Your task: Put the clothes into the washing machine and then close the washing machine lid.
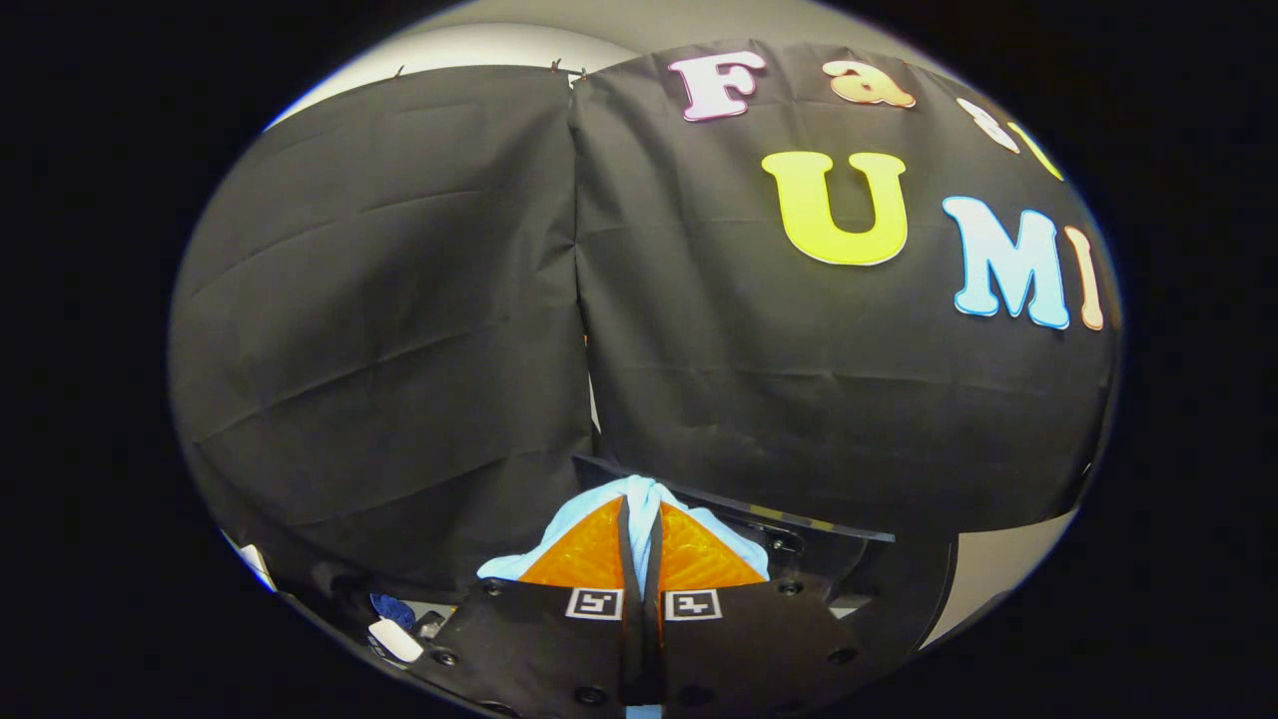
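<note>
A light blue piece of clothing [639, 496] is pinched between my two fingers, with folds of it bulging out past the tips and down both sides. My gripper [640, 511] is shut on this cloth and held up, facing the black cloth wall. Just beyond the fingers on the right, a dark flat panel with a thin edge [759, 514] slants away; I cannot tell for certain whether it is the washing machine's lid.
The black cloth wall [419, 300] hangs close ahead. Down to the left of the fingers lie a small white object [395, 640] and a blue one [392, 607]. A pale surface [998, 574] lies off to the right.
</note>
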{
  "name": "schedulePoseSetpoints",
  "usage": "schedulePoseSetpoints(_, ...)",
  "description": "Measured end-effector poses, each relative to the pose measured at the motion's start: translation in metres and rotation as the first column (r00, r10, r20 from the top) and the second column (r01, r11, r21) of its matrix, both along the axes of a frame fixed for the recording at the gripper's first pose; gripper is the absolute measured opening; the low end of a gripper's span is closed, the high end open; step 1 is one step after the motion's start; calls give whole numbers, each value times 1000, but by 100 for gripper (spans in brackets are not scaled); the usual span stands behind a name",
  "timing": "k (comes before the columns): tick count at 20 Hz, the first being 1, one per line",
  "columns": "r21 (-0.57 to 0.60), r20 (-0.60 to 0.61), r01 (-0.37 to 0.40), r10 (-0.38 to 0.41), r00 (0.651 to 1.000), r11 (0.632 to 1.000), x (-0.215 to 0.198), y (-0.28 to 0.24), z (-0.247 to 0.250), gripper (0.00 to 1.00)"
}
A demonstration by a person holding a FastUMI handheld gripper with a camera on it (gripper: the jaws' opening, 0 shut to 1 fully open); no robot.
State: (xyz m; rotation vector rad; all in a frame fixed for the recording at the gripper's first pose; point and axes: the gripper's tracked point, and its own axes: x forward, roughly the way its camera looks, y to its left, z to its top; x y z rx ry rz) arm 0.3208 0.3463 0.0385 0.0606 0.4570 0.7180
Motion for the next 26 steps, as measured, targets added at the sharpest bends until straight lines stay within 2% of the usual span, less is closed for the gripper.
schedulePoseSetpoints(17,-100,-98,8,-18,995,995,24,9,-99,1)
schedulePoseSetpoints(26,-154,-178,-17,-11,984,988,19,22,-150,1)
